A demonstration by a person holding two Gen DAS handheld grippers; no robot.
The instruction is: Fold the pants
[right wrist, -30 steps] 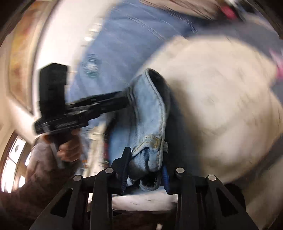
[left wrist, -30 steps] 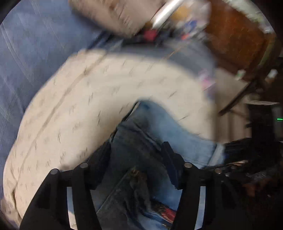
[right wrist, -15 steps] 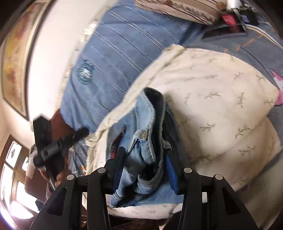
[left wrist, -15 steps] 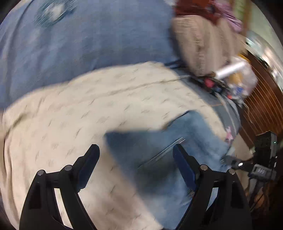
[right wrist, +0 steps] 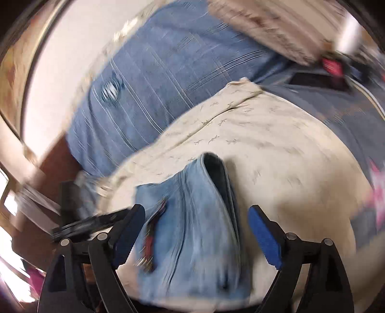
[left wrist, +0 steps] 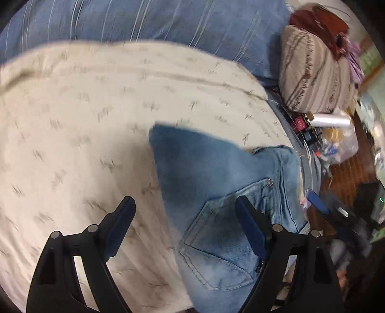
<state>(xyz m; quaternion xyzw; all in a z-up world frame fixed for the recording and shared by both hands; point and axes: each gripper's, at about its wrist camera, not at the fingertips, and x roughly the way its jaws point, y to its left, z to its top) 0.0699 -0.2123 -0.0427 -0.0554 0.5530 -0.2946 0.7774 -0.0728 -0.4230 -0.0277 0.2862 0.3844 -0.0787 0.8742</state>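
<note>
While both jaws were just opening, right gripper (right wrist: pixel 196 228) & left gripper (left wrist: pixel 185 216) now stand released above the jeans (left wrist: pixel 216 192), nothing clamped. Jeans lie folded on the cream blanket (left wrist: pixel 84 120), near edge. Fold step looks finished; next prob. smooth/check the bundle.

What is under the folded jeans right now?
The folded jeans lie on a cream leaf-print cover, which shows all around them. That cover rests on a blue striped bedspread. Whatever is directly beneath the denim is hidden.
</note>
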